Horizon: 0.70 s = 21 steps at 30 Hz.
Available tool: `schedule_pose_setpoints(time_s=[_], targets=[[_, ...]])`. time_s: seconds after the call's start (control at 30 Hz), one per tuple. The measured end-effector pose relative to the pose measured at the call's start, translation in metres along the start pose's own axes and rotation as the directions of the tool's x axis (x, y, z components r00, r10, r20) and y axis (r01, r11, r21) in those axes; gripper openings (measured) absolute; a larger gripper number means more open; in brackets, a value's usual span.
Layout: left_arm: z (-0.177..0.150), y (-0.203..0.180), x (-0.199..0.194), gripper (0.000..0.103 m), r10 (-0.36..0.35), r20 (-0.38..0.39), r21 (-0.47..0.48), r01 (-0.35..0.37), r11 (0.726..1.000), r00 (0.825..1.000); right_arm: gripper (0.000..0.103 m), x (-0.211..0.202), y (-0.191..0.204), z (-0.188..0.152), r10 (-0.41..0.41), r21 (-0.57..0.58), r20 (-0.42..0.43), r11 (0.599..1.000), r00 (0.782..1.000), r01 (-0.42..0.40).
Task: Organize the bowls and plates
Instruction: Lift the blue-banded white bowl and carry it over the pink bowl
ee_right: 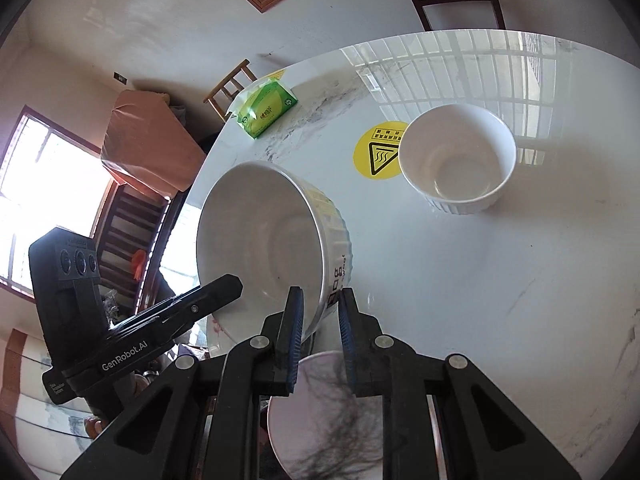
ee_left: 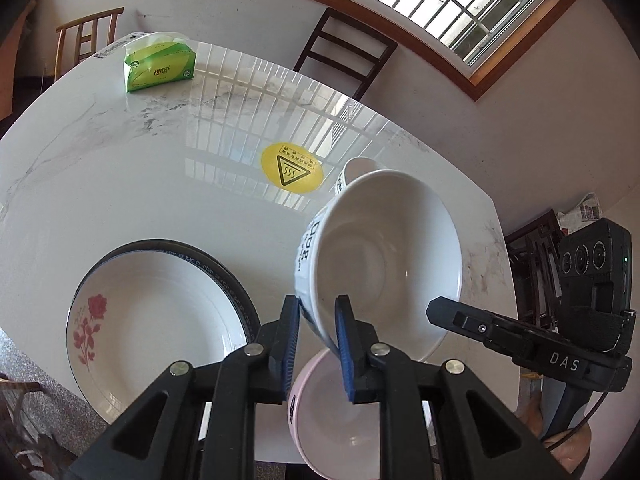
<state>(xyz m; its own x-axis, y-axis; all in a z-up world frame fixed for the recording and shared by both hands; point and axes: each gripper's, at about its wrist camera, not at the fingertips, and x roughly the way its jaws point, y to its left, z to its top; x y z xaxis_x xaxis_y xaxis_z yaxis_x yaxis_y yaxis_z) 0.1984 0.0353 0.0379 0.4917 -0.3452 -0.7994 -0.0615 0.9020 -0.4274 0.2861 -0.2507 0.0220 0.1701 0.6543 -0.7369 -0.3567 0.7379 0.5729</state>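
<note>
Both grippers hold one large white bowl with printed lettering [ee_left: 384, 256] [ee_right: 264, 240] tilted above the marble table. My left gripper [ee_left: 318, 320] is shut on its rim. My right gripper [ee_right: 320, 312] is shut on the rim at the other side. A pink bowl [ee_left: 332, 412] [ee_right: 324, 412] sits on the table just under the held bowl. A plate with a red rose [ee_left: 156, 332] rests on a dark-rimmed plate at the left. A smaller white ribbed bowl [ee_right: 456, 160] stands upright farther back; only its edge [ee_left: 356, 168] shows in the left wrist view.
A green tissue pack [ee_left: 158, 64] [ee_right: 266, 110] lies at the table's far side. A yellow heat-warning sticker [ee_left: 292, 172] [ee_right: 378, 152] marks the table's middle. Chairs [ee_left: 344, 52] stand around the table [ee_left: 120, 184].
</note>
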Motion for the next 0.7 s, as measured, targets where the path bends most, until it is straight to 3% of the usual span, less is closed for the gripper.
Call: schedule_pose_setpoints(time_s=[0.2,0.43,0.7], targets=[[-0.04,-0.014,-0.001,0.019,0.006,-0.043,0.048,-0.004,0.999,0.999,0.018,-0.027,-0.002,-0.047,0.006,-0.004,0.011,1.0,1.0,-0.006],[-0.069,-0.014,0.02,0.019,0.022,-0.13,0.06,-0.015,0.998,0.991,0.018,-0.026,-0.021,-0.094,-0.005,0.035,-0.032,0.999,0.999,0.006],[-0.076,-0.018,0.034,0.019,0.061,-0.151,0.095,-0.047,0.994,0.987,0.018,-0.017,-0.034,-0.109,-0.016,0.066,-0.05,0.998,0.999,0.02]])
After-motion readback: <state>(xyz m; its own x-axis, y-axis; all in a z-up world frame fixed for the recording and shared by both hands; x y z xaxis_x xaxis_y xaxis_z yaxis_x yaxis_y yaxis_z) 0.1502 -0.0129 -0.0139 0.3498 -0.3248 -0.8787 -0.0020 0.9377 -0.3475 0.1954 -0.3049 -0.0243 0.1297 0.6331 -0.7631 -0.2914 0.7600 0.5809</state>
